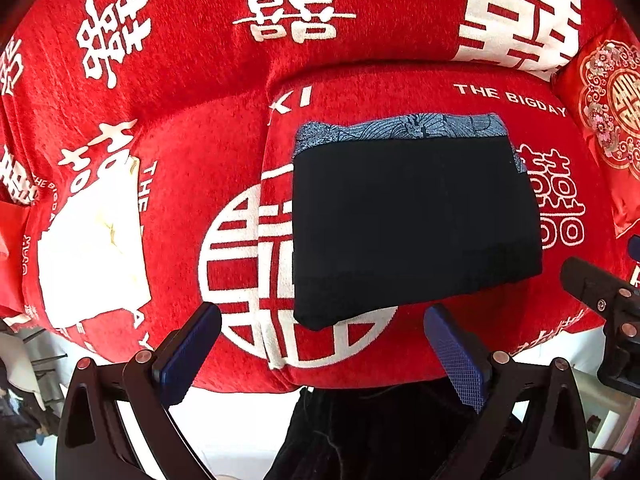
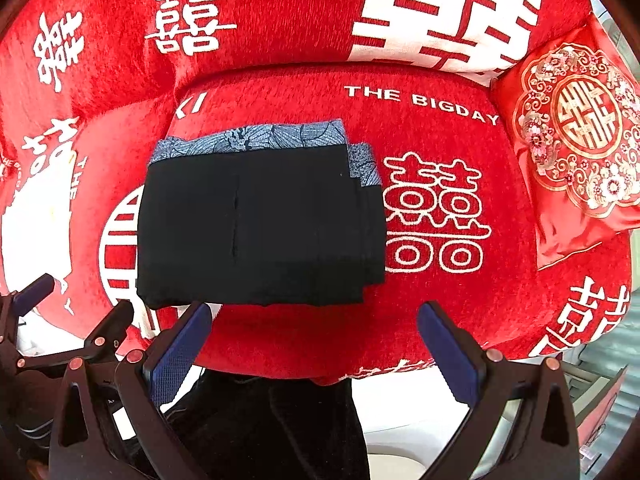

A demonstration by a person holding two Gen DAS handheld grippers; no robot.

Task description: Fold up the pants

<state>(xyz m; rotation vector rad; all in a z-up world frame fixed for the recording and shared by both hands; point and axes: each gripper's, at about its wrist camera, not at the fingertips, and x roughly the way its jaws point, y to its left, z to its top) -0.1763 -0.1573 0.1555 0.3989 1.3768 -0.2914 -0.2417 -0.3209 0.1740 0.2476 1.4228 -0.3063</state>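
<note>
Black pants lie folded into a compact rectangle on a red sofa seat. They rest on top of a folded blue patterned garment whose far edge and right corner stick out. My left gripper hovers open at the seat's front edge, just short of the pants, holding nothing. My right gripper is also open and empty, in front of the pants' near edge. The right gripper's body shows at the right edge of the left wrist view, and the left gripper's tip at the left of the right wrist view.
The sofa is covered in red fabric with white characters. A red embroidered cushion leans in the right corner. A white folded item lies on the seat to the left. Dark fabric hangs below the seat's front edge.
</note>
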